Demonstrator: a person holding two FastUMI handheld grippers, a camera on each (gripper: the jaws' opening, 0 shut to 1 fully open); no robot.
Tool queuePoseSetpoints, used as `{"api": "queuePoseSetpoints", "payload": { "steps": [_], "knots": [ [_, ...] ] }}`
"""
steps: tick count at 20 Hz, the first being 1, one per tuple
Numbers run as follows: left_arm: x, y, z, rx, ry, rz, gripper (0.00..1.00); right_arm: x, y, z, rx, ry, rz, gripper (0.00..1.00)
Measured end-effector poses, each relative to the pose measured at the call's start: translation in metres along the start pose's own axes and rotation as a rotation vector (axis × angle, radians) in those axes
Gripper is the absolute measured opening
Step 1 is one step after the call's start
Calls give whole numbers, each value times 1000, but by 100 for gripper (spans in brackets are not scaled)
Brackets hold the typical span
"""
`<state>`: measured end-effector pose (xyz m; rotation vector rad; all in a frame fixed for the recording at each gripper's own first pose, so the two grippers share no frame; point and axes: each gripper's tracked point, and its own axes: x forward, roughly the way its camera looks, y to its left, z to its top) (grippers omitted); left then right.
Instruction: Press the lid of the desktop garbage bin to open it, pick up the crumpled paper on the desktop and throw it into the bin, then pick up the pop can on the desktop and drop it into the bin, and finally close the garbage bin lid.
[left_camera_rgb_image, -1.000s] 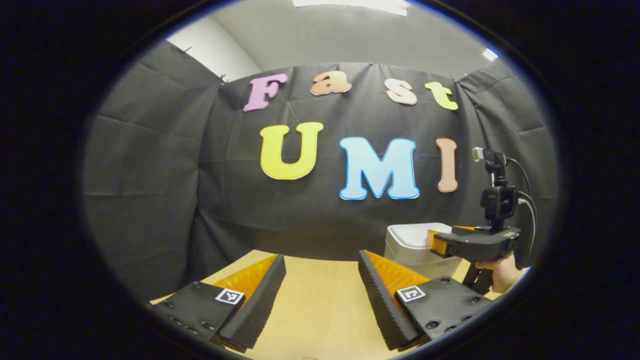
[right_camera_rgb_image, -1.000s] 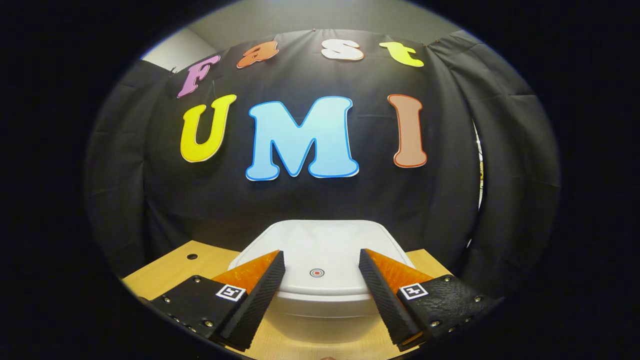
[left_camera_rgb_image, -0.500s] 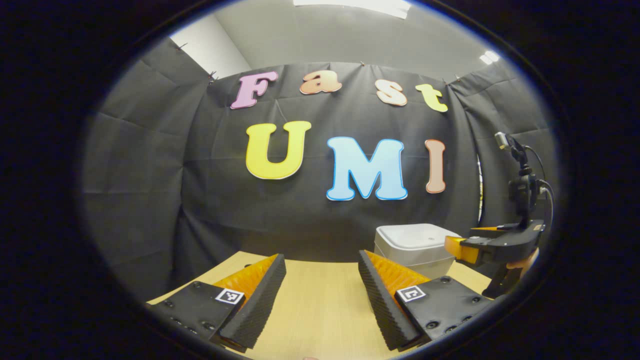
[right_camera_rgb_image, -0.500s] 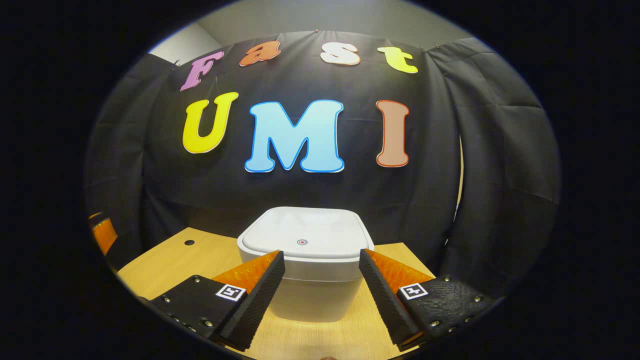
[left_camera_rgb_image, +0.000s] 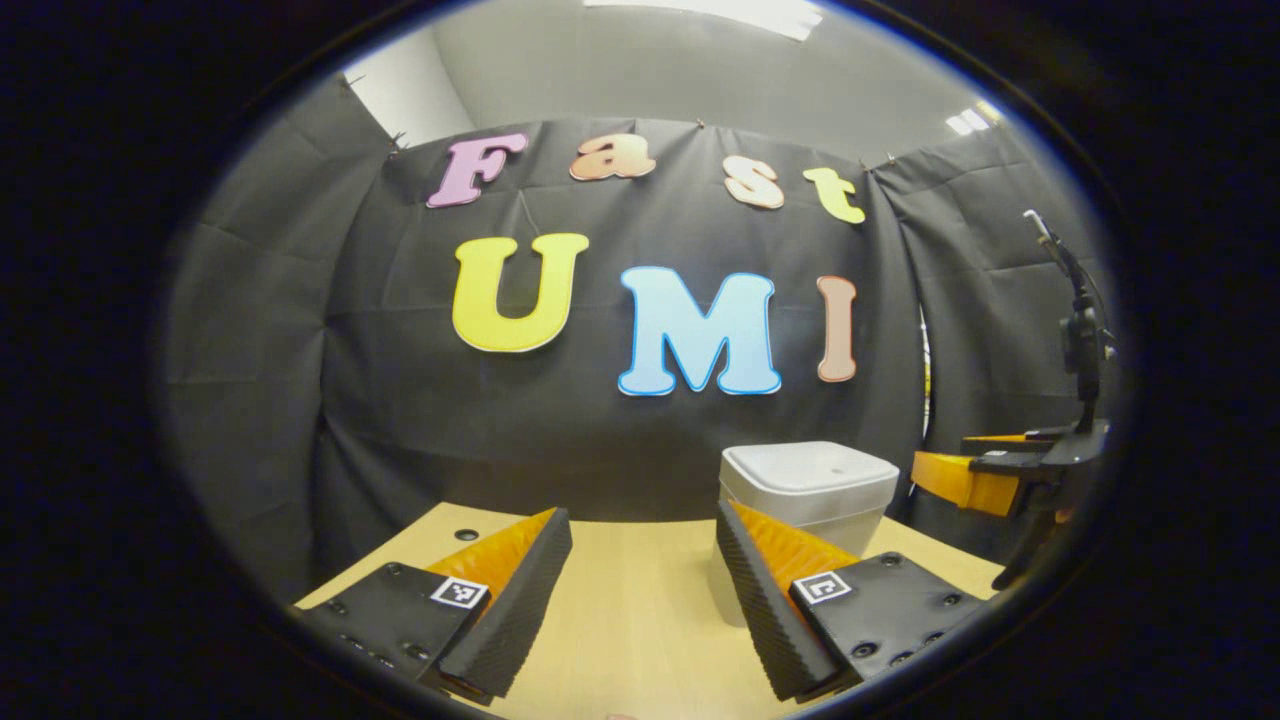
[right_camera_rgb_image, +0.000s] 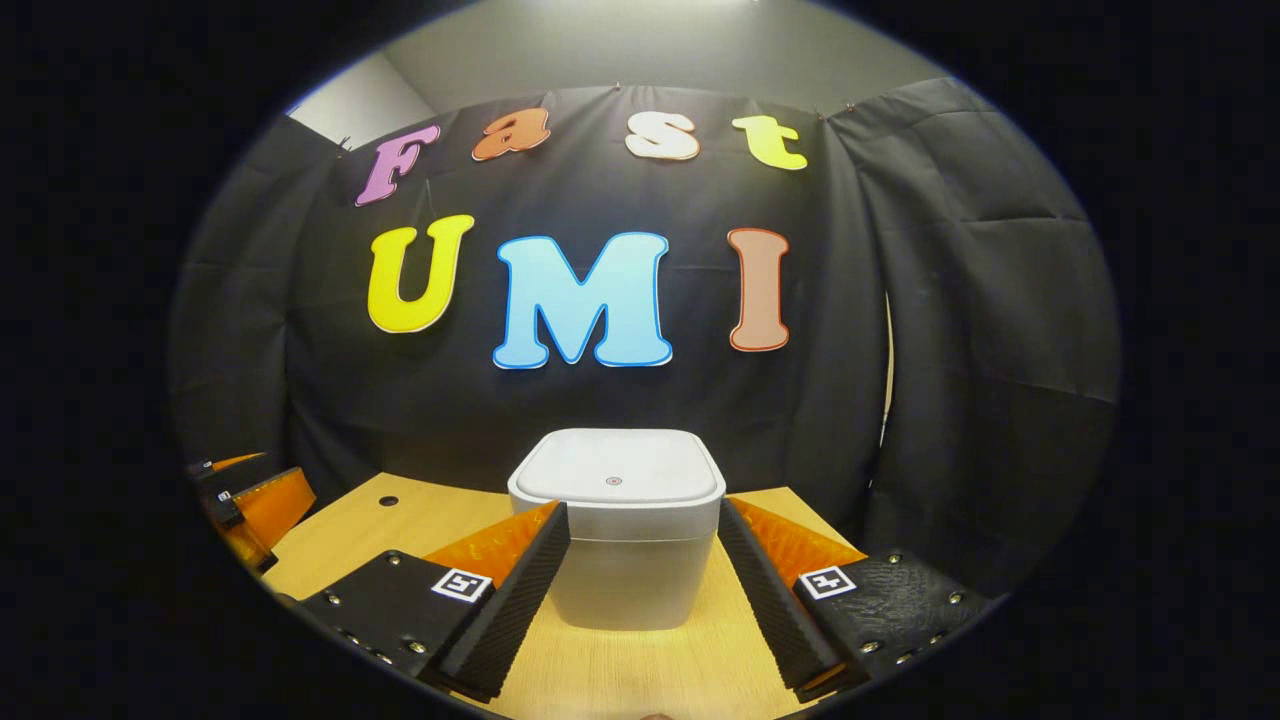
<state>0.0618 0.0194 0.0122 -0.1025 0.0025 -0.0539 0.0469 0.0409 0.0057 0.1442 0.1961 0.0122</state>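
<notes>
In the left gripper view, the left gripper's finger (left_camera_rgb_image: 770, 590) hides the bin's (left_camera_rgb_image: 815, 490) lower left corner, and the right gripper (left_camera_rgb_image: 985, 480) is cut off at the picture's edge. In the right gripper view, the left gripper (right_camera_rgb_image: 255, 505) is cut off likewise.

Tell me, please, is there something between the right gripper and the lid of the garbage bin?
Nothing visible does. In the right gripper view the right gripper is open and faces the bin across bare desktop; the lid lies flat and closed.

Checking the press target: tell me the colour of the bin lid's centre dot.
Red, ringed dot on the white lid; clearest in the right gripper view.
</notes>
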Motion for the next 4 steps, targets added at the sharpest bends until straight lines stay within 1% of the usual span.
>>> {"api": "queuePoseSetpoints", "payload": {
  "steps": [4],
  "knots": [
    [3, -1, 0, -3, 0, -21, 95, -8, 2, -2, -10, 6, -8, 96]
  ]
}}
